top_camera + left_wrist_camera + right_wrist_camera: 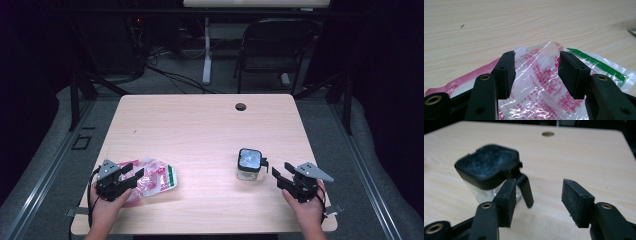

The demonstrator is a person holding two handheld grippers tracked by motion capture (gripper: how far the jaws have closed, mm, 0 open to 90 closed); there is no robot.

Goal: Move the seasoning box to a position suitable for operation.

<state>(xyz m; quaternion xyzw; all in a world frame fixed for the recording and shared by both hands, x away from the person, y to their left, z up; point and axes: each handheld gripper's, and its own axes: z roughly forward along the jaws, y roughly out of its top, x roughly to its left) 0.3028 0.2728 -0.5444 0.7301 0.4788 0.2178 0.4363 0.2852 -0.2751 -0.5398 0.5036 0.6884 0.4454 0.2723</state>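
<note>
The left tool [131, 172] hovers over a crinkled plastic bag [157, 179] that lies flat near the front left of the tabletop [200, 130]. Its jaws stand apart, and in the left gripper view the bag [541, 82] shows between and beneath them with nothing pinched. The right tool [281, 175] sits just beside a small clear jar [249, 164] with a black lid and a hanging handle, towards the front right. Its jaws are also apart, and in the right gripper view the jar [489, 170] is ahead and to one side, its handle near one jaw.

The bag is thin and slick, so closing flat on it may catch nothing or only shove it across the wood. A grip on one layer could tear it or let it slip. The jar looks light, and a nudge from the near jaw could tip or slide it. The loose handle may swing away if grabbed.
</note>
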